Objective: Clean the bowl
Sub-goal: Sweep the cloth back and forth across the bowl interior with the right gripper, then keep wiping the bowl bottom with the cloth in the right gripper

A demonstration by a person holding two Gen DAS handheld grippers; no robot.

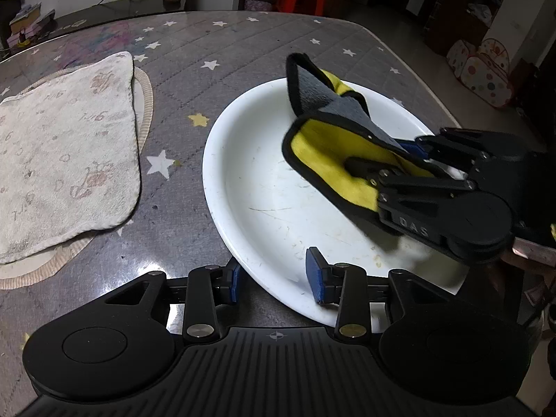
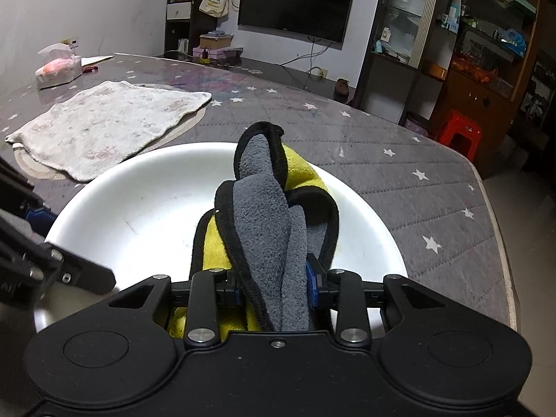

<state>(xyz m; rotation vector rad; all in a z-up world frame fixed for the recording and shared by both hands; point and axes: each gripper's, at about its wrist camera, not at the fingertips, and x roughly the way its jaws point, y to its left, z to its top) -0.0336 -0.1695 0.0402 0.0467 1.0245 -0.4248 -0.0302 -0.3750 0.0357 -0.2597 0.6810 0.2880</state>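
Two grippers work at one white bowl (image 1: 264, 187), which sits on the grey star-print table (image 1: 243, 45) toward its right edge. Bowl is wide and shallow; faint scratches and small specks show on its inner floor.

Left gripper (image 1: 276, 279): jaws narrow, straddling the bowl's near rim, one blue pad (image 1: 314, 272) inside the bowl, the other outside. Pads look clamped on the rim.

Right gripper (image 2: 274, 288): jaws narrow, pinched on a bunched cleaning cloth (image 2: 264, 215), grey on one face, yellow on the other, black binding along the hem. Cloth hangs forward from the fingers over the bowl's interior, on the bowl's right half as the left wrist view has it; whether it touches the floor of the bowl I cannot tell.

Pale printed towel (image 1: 59, 160) lies flat near the table's left edge, atop a round beige mat (image 1: 144, 104), well apart from the bowl. Tissue pack (image 2: 57, 67) sits at the far left corner.
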